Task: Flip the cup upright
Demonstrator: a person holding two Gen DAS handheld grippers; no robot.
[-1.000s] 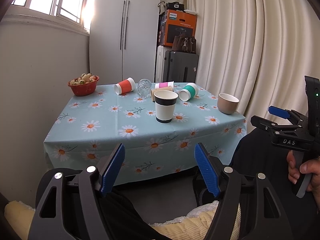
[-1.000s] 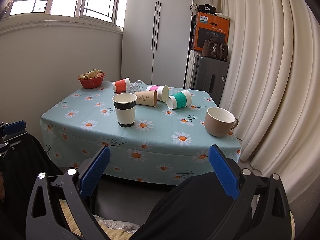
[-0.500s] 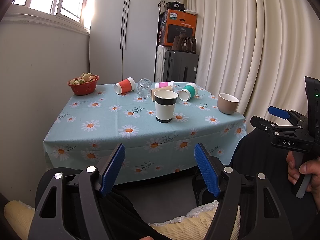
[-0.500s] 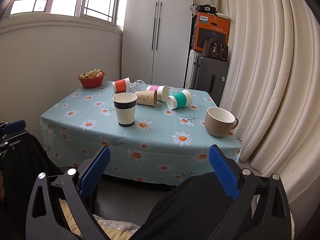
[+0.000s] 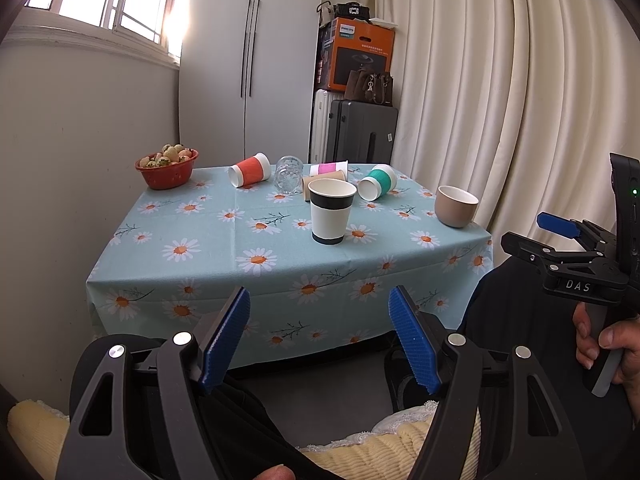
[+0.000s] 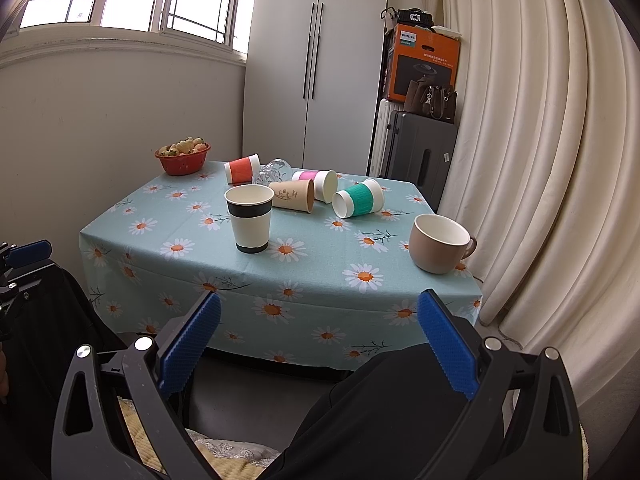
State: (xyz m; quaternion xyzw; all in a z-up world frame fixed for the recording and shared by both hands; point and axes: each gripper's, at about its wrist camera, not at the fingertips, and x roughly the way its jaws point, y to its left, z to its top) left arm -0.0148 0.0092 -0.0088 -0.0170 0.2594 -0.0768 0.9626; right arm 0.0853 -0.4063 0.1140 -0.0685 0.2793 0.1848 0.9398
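While both grippers are hanging back off the near edge of the tabletop [image 6: 304, 280], nothing is getting touched. Left gripper [image 5: 319, 336] is sitting spread wide with nothing between its fingers, and right gripper [image 6: 319, 342] is gaping wide too, holding nothing. Using the black-banded paper cup [image 6: 250, 218] as the landmark, which is standing upright: just behind it a brown paper cup [image 6: 294, 196] is lying on its side, with a pink cup [image 6: 318, 184] behind that and a green cup [image 6: 359, 199] lying to the right. An orange cup [image 6: 241, 168] and a glass [image 6: 273, 171] are lying farther back, a tan mug [image 6: 438, 243] is standing well off right.
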